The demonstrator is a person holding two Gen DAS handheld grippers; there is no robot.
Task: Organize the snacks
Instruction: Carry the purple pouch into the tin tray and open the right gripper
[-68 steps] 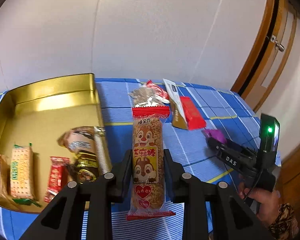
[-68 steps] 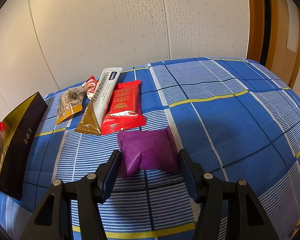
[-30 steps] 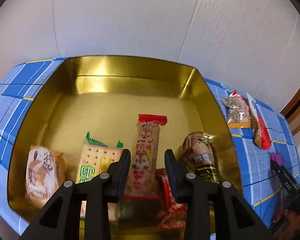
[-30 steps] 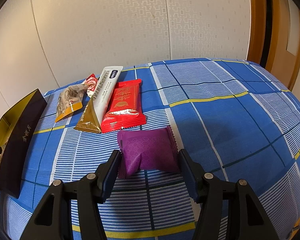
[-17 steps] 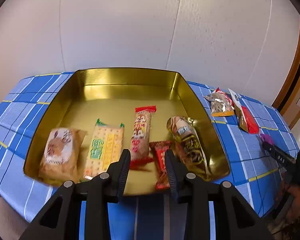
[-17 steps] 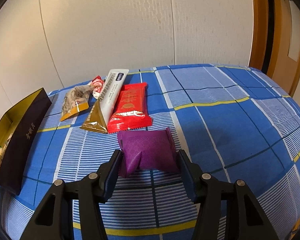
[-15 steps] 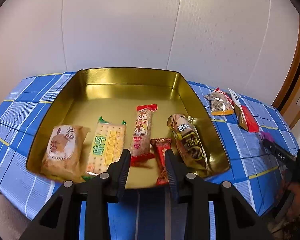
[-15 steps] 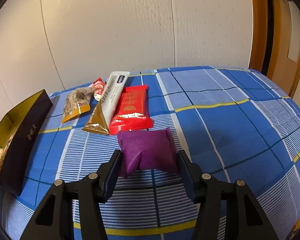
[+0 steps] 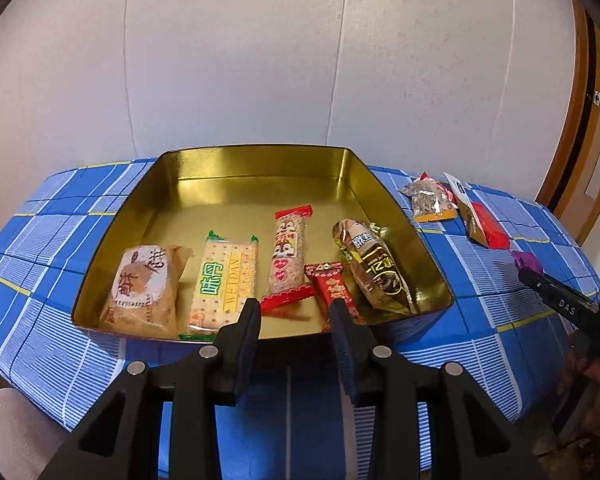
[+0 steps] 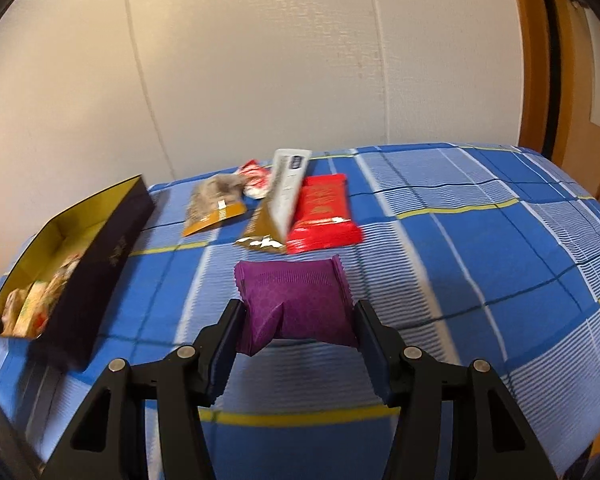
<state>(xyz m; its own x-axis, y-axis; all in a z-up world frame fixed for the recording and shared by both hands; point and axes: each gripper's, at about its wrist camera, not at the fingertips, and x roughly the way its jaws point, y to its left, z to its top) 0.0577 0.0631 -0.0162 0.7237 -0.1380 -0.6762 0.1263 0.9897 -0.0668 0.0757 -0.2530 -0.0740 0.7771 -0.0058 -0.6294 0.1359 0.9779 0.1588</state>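
Right hand-held gripper [image 10: 296, 320]: you grip the purple snack packet [image 10: 294, 300] by its sides.
Handling: likely light, soft, crushable; squeeze gently.
Left hand-held gripper [image 9: 294, 320]: released, empty.

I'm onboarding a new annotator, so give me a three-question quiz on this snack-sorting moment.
1. True or false: the left gripper holds a snack.
2. How many snacks lie in the gold tin?
3. The right gripper is shut on: A) red flat packet B) purple packet C) white-and-gold stick

Key: 1 false, its jaws stand open and empty before the tin. 2 five. 3 B.
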